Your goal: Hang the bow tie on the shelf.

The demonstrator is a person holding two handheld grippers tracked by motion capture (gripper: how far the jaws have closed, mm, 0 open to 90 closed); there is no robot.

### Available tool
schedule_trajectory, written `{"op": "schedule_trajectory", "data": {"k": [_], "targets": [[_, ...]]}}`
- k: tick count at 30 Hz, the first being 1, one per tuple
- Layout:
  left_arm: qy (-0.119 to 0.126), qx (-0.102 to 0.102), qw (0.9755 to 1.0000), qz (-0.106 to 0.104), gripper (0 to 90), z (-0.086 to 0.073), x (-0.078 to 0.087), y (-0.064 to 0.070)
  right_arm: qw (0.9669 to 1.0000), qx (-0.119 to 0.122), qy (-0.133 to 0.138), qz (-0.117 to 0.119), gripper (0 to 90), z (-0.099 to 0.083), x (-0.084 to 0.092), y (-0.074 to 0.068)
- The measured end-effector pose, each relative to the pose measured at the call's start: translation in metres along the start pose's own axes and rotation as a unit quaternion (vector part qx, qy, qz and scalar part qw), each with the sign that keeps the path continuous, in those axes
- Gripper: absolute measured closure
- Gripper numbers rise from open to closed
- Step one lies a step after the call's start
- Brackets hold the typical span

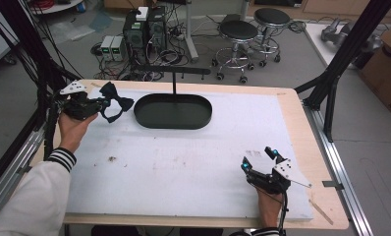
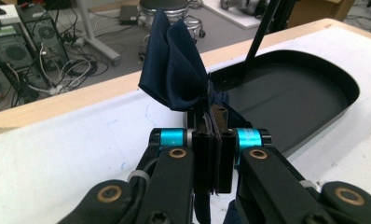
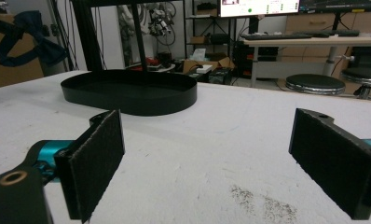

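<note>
A person sits at a wooden table (image 1: pixel 301 123) covered by a white mat (image 1: pixel 183 167), holding a two-jaw gripper in each hand. At the far left of the high view, the left gripper (image 1: pixel 104 103) is lifted near the table's back-left corner, and its jaws are clamped tight on a dark navy bow tie (image 1: pixel 114 101). The bow tie hangs in the air off the jaws, just left of the tray and apart from it. In the left gripper view, the fabric of the bow tie (image 2: pixel 176 65) fans upward from the pinched jaws, with more cloth trailing below them; how much hangs below is hard to tell. Toward the middle and back of the mat sits a black oval tray (image 1: pixel 149 118) with a low rim, and a thin black post (image 1: pixel 174 83) rises at its far edge carrying a horizontal bar. At the right, near the front edge of the mat, the right gripper (image 1: pixel 258 159) rests low with its jaws spread wide apart and nothing between them. In the right gripper view, the two padded jaws frame bare mat, with the tray (image 3: pixel 127 98) well ahead and the bow tie (image 3: pixel 25 37) at upper left.
</note>
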State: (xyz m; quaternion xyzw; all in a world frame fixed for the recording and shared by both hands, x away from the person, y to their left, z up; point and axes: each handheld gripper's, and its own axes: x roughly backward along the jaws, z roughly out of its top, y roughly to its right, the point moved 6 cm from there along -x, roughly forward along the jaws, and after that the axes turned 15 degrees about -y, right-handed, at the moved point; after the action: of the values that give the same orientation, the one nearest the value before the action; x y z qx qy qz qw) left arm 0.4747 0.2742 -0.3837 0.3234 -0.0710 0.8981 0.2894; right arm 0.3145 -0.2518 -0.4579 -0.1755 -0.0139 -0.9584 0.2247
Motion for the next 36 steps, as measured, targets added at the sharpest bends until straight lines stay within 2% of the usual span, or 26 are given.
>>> {"op": "schedule_trajectory", "data": {"k": [7,11,13,20,25,36], "targets": [[0.014,-0.011,0.9998,-0.006,88.6,0.004,0.005,0.006,1.0,0.001,0.0,-0.001,9.3,0.0,0.0,0.0],[0.034,-0.014,0.9991,-0.021,88.6,0.009,0.01,0.012,1.0,0.001,0.0,-0.001,9.3,0.0,0.0,0.0],[0.034,-0.018,0.999,-0.023,88.6,0.012,0.012,0.013,1.0,0.001,0.0,-0.001,9.4,0.0,0.0,0.0],[0.06,-0.044,0.9965,-0.038,88.6,0.033,0.023,0.028,1.0,-0.001,0.0,-0.001,9.3,0.0,0.0,0.0],[0.066,-0.063,0.9947,-0.049,88.6,0.046,0.024,0.041,1.0,0.0,-0.001,-0.002,9.3,0.0,0.0,0.0],[0.074,-0.082,0.9922,-0.058,88.6,0.072,0.017,0.061,1.0,-0.001,-0.001,0.0,9.3,0.0,0.0,0.0]]}}
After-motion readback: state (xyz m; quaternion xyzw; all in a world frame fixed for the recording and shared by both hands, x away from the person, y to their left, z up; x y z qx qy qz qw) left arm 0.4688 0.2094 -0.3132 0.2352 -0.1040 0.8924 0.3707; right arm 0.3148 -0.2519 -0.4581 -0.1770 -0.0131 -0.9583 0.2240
